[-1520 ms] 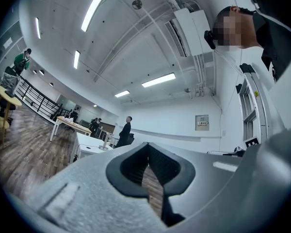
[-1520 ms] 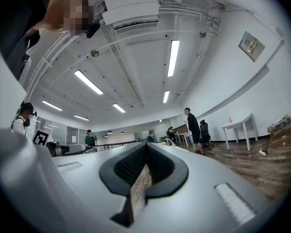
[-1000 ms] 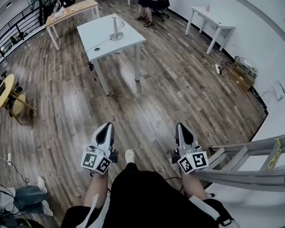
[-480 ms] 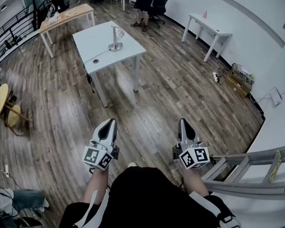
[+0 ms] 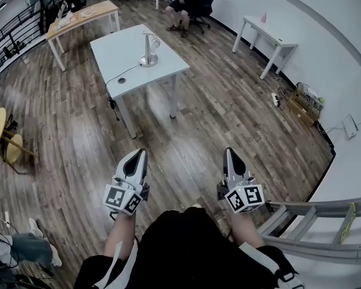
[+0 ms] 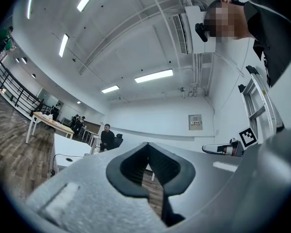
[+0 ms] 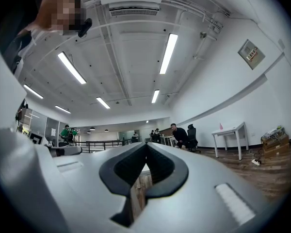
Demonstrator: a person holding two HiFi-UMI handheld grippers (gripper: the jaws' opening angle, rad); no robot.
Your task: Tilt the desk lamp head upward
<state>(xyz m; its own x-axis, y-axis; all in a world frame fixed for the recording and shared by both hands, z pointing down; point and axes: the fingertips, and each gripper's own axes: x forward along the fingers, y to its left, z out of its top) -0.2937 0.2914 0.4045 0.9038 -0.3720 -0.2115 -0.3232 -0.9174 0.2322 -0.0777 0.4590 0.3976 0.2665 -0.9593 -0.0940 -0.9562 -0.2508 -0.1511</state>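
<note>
Saw the white table (image 5: 129,50) well ahead across the floor, with the desk lamp (image 5: 148,48) upright on it just past the table's middle, stem vertical. Held the left gripper (image 5: 137,156) and right gripper (image 5: 228,155) both pressed together and empty, far short of the table's near edge, the left more nearly in line with the lamp. Could not make out the lamp head's tilt, too small at that range.

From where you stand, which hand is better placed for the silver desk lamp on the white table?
Probably left: the left gripper points nearer the silver desk lamp than the right gripper; both are far.
</note>
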